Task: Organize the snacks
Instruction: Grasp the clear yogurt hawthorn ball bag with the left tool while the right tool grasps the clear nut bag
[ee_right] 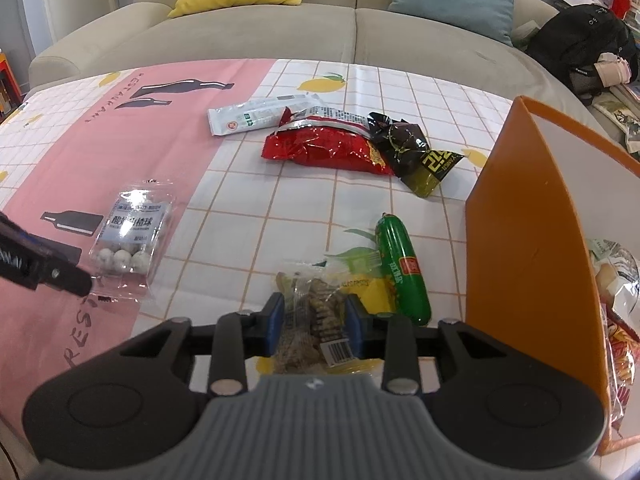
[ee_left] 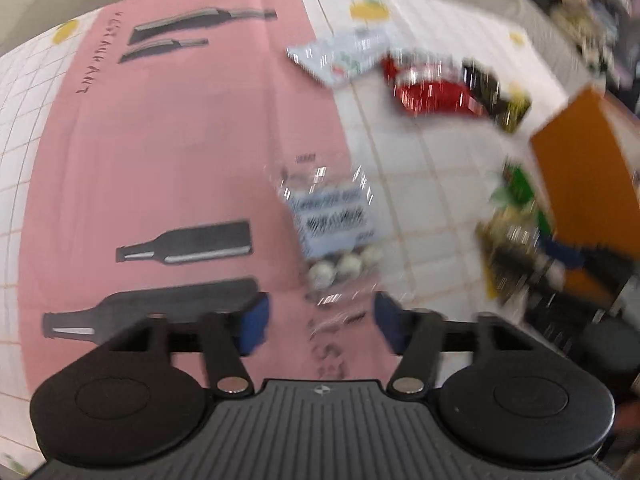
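Here, clear packet (ee_right: 130, 236) of pale balls, flat between spread left fingers (ee_left: 256, 322); right fingers (ee_right: 276, 322) astride, not visibly pressing, snack bag (ee_right: 316, 320).

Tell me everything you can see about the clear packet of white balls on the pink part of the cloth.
The clear plastic packet of white balls lies flat on the pink strip of the tablecloth, beside a printed black bottle. It has a pale blue label with dark characters across its middle, and round whitish balls bunched below the label. The film looks thin and glossy. The left gripper stands open at the packet's near end, and nothing grips it.
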